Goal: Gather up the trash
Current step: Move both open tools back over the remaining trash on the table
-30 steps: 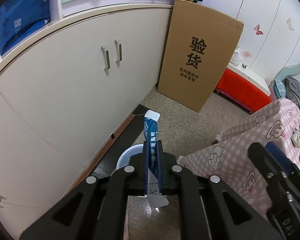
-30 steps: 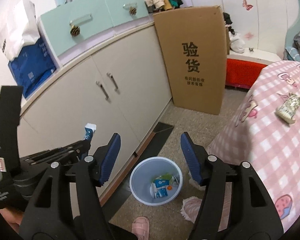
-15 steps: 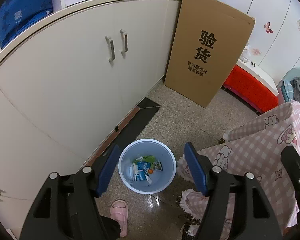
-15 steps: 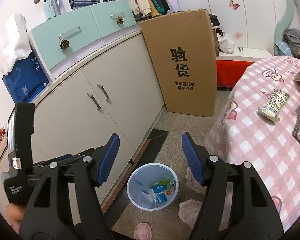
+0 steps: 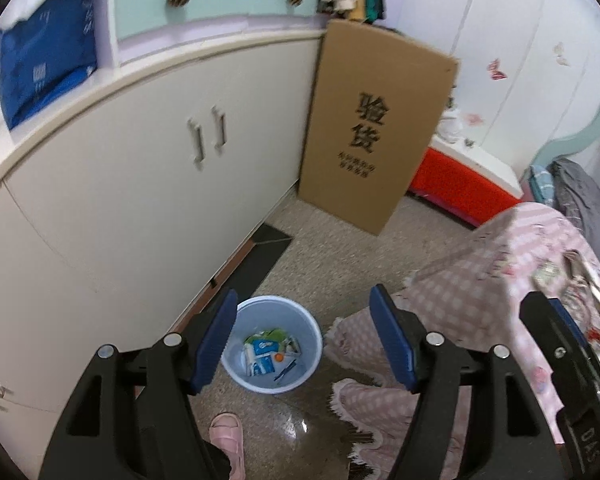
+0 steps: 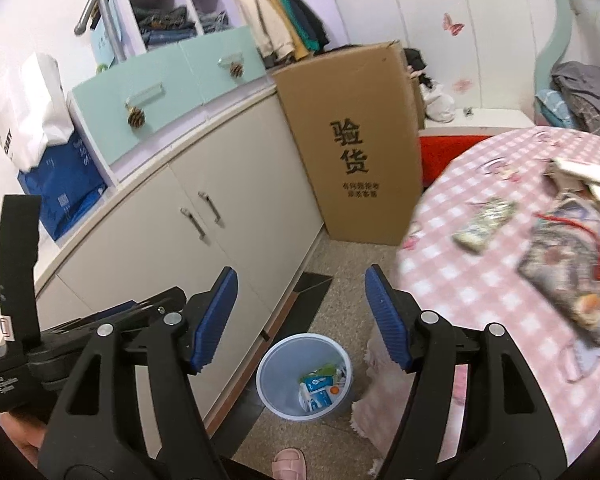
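Observation:
A pale blue bin (image 5: 300, 320) stands on the floor by the cabinet, and blue and white cartons (image 5: 262, 354) lie inside it. Above the bin my left gripper (image 5: 302, 300) hangs open, with nothing between its fingers. My right gripper (image 6: 300, 276) is also open and empty, higher up over the bin (image 6: 276, 368) and beside the table's edge. On the pink checked tablecloth (image 6: 480, 280) lie a patterned wrapper (image 6: 484, 224) and a larger flat packet (image 6: 560, 256). These two are blurred.
A tall cardboard box (image 5: 372, 140) leans on the cream cabinet (image 5: 140, 160). Behind it sits a red box (image 5: 460, 184). A pink slipper (image 5: 228, 436) shows on the floor just in front of the bin. The tablecloth's fringe hangs close to the bin's right side.
The left gripper opened and the blue and white carton it held now lies in the bin. Both grippers rose, and the right view swung towards the table.

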`<state>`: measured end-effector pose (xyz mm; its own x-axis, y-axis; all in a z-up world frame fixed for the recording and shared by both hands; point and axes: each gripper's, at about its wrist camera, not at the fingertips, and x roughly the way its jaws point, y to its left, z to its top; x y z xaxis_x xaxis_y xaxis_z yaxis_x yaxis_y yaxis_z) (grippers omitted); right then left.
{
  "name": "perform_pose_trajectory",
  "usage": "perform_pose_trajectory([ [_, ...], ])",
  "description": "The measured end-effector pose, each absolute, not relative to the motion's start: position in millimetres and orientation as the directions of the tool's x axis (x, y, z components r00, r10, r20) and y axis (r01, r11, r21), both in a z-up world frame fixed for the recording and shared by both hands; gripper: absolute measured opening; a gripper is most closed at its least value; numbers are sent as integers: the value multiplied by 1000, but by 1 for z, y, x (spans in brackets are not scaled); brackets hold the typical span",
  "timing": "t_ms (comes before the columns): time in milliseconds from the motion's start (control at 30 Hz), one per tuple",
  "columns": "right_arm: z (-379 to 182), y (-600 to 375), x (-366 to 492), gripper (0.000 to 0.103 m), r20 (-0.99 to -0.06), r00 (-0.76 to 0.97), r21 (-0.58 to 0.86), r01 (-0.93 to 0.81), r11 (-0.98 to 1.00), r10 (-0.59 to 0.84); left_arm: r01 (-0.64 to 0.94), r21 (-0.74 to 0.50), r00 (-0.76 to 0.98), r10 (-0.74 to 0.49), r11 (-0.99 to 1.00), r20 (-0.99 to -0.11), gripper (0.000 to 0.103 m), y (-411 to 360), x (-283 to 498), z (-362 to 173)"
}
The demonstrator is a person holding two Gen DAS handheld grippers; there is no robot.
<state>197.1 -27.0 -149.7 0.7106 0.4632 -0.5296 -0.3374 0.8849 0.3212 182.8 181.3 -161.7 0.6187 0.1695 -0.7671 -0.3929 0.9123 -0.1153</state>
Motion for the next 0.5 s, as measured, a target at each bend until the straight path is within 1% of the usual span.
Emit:
perform_pose_trajectory([
  [200, -135, -91, 177, 68, -507, 767, 332, -246, 911, 392, -271, -102, 680, 115, 957, -724, 72, 117, 174, -135],
  [267, -131, -118, 170, 68, -508, 788, 324, -200, 925, 349, -221, -100, 695, 85, 970, -714, 72, 92, 173, -129],
  [500, -127, -203, 150, 68, -494, 843, 314, -56, 948, 213, -42, -88, 706, -33, 995, -707, 73, 6, 178, -122],
])
